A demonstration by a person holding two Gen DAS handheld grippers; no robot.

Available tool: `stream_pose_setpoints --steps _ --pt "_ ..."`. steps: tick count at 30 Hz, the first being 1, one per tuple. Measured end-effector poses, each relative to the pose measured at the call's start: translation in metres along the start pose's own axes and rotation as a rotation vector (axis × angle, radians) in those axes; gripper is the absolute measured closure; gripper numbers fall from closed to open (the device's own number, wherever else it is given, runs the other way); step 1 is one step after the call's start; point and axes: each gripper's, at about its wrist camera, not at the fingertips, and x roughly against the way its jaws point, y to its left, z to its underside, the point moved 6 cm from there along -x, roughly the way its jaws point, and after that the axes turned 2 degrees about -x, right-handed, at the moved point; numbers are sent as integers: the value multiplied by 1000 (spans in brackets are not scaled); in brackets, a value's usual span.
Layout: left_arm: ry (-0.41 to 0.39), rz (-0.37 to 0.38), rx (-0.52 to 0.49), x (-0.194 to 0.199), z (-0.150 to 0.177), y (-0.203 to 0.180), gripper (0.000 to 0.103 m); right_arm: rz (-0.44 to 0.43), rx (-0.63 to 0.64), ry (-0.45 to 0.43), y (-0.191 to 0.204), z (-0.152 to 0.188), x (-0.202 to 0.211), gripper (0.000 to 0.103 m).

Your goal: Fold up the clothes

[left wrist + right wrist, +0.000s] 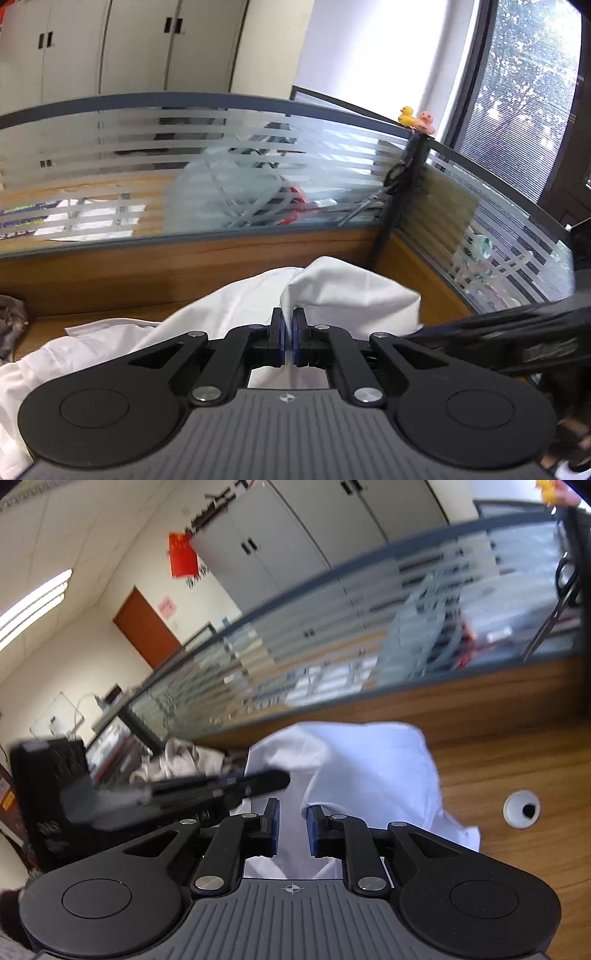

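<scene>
A white garment (pixel 351 288) lies bunched on the wooden desk (pixel 110 295). My left gripper (pixel 289 325) is shut on a raised fold of it, and the cloth rises in a peak from between the blue pads. At the right edge of this view the right gripper's body (pixel 498 339) is a dark blur. In the right wrist view the white garment (pixel 369 760) lies ahead of and under my right gripper (pixel 293 825). Its jaws stand a little apart; cloth shows in the gap, but the pads do not press on it. The left gripper (pixel 221 786) reaches in from the left, blurred.
A striped glass partition (pixel 184 166) with a wooden base bounds the desk at the back and right. Two toy ducks (pixel 415 119) sit on its corner, scissors (pixel 369 203) hang by it. A white cable grommet (pixel 521 808) is in the desk. Crumpled clothes (pixel 181 760) are piled at the left.
</scene>
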Motion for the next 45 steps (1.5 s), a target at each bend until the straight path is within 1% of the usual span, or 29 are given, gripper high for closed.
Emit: stream_pose_setpoints --steps 3,4,5,7,9,10,12,13,14,15,18,19,21,22,24,26,27,30,32,34,36,39,41,42,43,45 --pt "3 13 -9 -1 2 -5 99 -7 -53 47 -11 4 -23 84" --pt "2 15 -12 -1 3 -7 99 -8 -66 51 -15 5 -28 85" --pt "0 15 -15 -2 3 -8 100 27 -69 43 -20 6 -32 85" --pt "-4 17 -14 -2 3 -8 100 130 -87 6 -37 5 -33 86" --pt "-3 28 -13 -4 3 -9 100 225 -114 -28 -55 4 -31 93" --pt "0 33 -14 -5 3 -9 100 256 -121 -34 -62 4 -29 93" --pt "12 47 -15 -7 4 -11 100 282 -115 -26 -69 3 -27 93" --pt "18 59 -16 -8 4 -13 100 280 -106 -22 -68 2 -26 92" --pt "24 70 -16 -9 4 -14 100 272 -94 -19 -65 1 -26 88" --pt "30 84 -16 -10 4 -16 100 265 -72 -19 -60 0 -27 88" --pt "46 114 -10 -11 7 -19 100 291 10 -14 -49 -2 -37 82" --pt "49 114 -12 -11 8 -18 100 304 39 6 -48 1 -41 81" --pt "58 111 -13 -12 10 -17 100 343 112 86 -51 14 -59 77" --pt "70 109 -8 -15 13 -16 100 342 135 127 -53 22 -66 76" --pt "98 105 7 -19 19 -11 100 331 155 161 -51 33 -72 73" --pt "117 102 13 -22 25 -8 100 346 185 168 -49 39 -74 71" --pt "125 102 15 -23 27 -7 100 347 199 170 -48 40 -75 67" --pt "144 98 15 -29 31 -6 100 326 192 182 -51 39 -82 56" --pt "156 90 13 -33 34 -6 100 320 204 192 -53 39 -91 51" --pt "165 83 19 -36 37 -4 100 319 226 203 -55 39 -104 48" --pt "172 75 26 -37 40 -1 100 323 269 193 -52 39 -113 45" --pt "176 50 46 -40 43 8 100 278 290 197 -53 41 -126 42" --pt "178 33 64 -42 44 17 100 236 259 233 -59 43 -135 45" --pt "176 26 75 -42 43 22 100 217 246 252 -61 44 -139 50" --pt "175 19 86 -43 42 26 100 204 238 268 -62 45 -142 58" --pt "173 -2 97 -44 40 36 100 183 226 289 -62 47 -144 77"
